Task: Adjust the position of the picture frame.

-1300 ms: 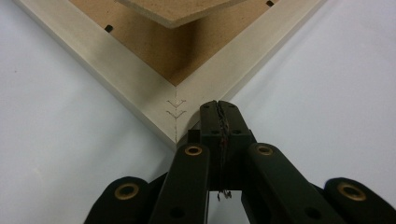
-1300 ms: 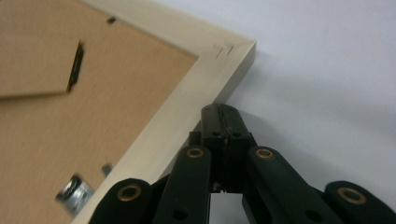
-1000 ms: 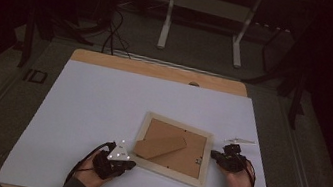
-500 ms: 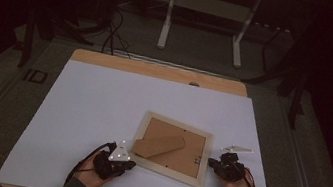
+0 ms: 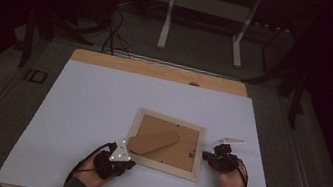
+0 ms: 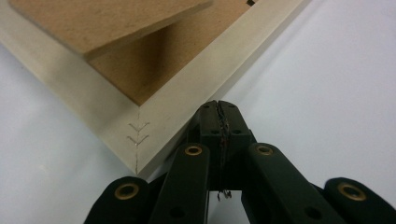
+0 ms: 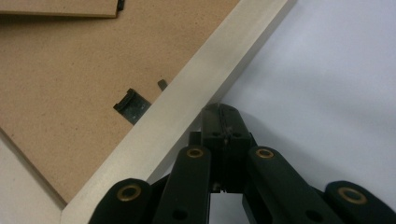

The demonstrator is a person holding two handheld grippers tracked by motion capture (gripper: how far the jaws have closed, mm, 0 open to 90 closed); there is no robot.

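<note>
A pale wooden picture frame (image 5: 199, 148) lies face down on the white table, its brown backing board (image 5: 172, 147) and stand flap (image 5: 153, 141) facing up. My left gripper (image 5: 129, 160) is shut, its tips against the frame's near left corner (image 6: 140, 140). My right gripper (image 5: 205, 155) is shut too, its tips touching the outer edge of the frame's right rail (image 7: 196, 98). In the left gripper view my left gripper (image 6: 218, 108) has jaws pressed together beside the rail. In the right gripper view my right gripper (image 7: 220, 112) sits near a small black retaining clip (image 7: 131, 106).
The white table top (image 5: 91, 107) has open room to the left and behind the frame. A wooden strip (image 5: 158, 70) runs along its far edge. A small light flat piece (image 5: 229, 141) lies just beyond my right gripper. Dark floor, cables and a stand lie past the table.
My right gripper has slid nearer along the frame's right edge, toward the table's front. My left gripper has stayed at the near left corner. The frame has barely shifted.
</note>
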